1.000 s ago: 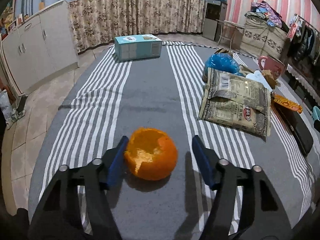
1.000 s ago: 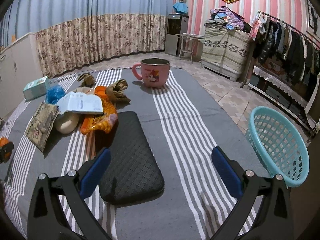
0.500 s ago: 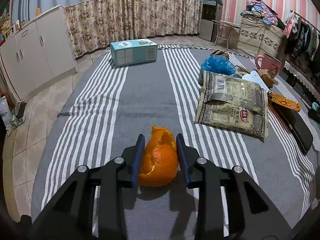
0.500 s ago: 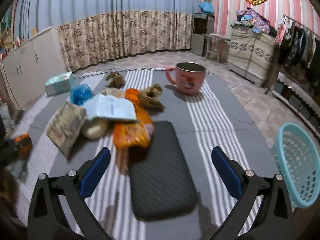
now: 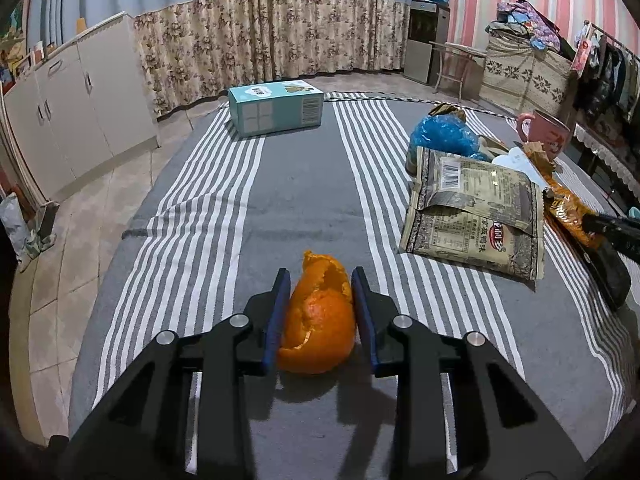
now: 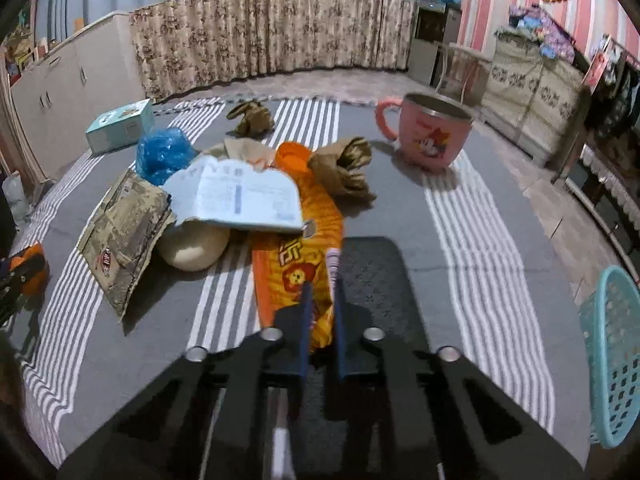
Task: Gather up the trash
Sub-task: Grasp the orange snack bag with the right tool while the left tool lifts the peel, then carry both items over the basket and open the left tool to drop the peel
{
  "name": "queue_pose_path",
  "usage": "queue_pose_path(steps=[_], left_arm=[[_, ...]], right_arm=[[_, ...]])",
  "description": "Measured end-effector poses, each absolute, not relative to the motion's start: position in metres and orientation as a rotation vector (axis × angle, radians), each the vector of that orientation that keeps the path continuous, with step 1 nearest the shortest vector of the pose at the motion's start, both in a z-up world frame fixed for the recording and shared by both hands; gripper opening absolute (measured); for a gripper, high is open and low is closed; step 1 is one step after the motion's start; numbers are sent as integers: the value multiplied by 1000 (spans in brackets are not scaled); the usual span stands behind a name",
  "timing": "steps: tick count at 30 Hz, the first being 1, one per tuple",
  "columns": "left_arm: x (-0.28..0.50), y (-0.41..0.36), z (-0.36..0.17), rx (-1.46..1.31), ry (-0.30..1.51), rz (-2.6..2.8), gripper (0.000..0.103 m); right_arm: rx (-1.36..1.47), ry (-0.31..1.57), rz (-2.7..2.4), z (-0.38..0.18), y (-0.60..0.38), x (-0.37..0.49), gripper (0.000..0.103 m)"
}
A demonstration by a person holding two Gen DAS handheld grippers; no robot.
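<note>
My left gripper (image 5: 319, 280) is shut on an orange peel (image 5: 320, 320) that rests on the grey striped cloth (image 5: 304, 184). My right gripper (image 6: 321, 300) is shut on the near end of an orange snack wrapper (image 6: 298, 256) that lies beside a black pad (image 6: 380, 280). The peel and the left gripper also show at the far left of the right wrist view (image 6: 28, 268). A turquoise basket (image 6: 612, 360) stands at the right edge off the cloth.
A brown foil bag (image 5: 476, 212), a blue plastic bag (image 5: 444, 136), white paper (image 6: 236, 196), a beige round lump (image 6: 192, 248), crumpled brown wrappers (image 6: 348, 168), a pink mug (image 6: 432, 132) and a teal box (image 5: 276, 106) lie on the cloth. White cabinets (image 5: 60, 108) stand left.
My left gripper closed on the orange peel and squeezed it narrow. My right gripper swung left over the black pad and closed on the orange snack wrapper.
</note>
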State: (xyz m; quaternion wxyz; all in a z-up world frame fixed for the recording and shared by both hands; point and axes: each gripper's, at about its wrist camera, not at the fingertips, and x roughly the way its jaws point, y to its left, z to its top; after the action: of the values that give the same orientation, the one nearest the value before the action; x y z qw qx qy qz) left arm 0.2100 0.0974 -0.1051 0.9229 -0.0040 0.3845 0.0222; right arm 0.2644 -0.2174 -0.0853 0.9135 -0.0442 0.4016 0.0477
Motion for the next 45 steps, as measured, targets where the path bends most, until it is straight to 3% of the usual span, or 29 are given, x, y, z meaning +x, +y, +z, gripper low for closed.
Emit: queue_pose_path(steps=[7,16,29,38,45], left_arm=[[211,88,-97,-3,775,60,29],[221,22,-54,39,683,-11,29],[224,-203,4,76,527,-350,29],[201,-359,-12,115,525,-570,29],[201,-420,-30,131,565,-633,29]], right_arm=[[-9,748,75,-58,-281,244,5],[33,633,-105,-4,-413,196,5],[197,587,-359,1,-576,140,5],[252,606,-373,-18,-607,134,5],[280,618,-385,-28,-618,133,4]])
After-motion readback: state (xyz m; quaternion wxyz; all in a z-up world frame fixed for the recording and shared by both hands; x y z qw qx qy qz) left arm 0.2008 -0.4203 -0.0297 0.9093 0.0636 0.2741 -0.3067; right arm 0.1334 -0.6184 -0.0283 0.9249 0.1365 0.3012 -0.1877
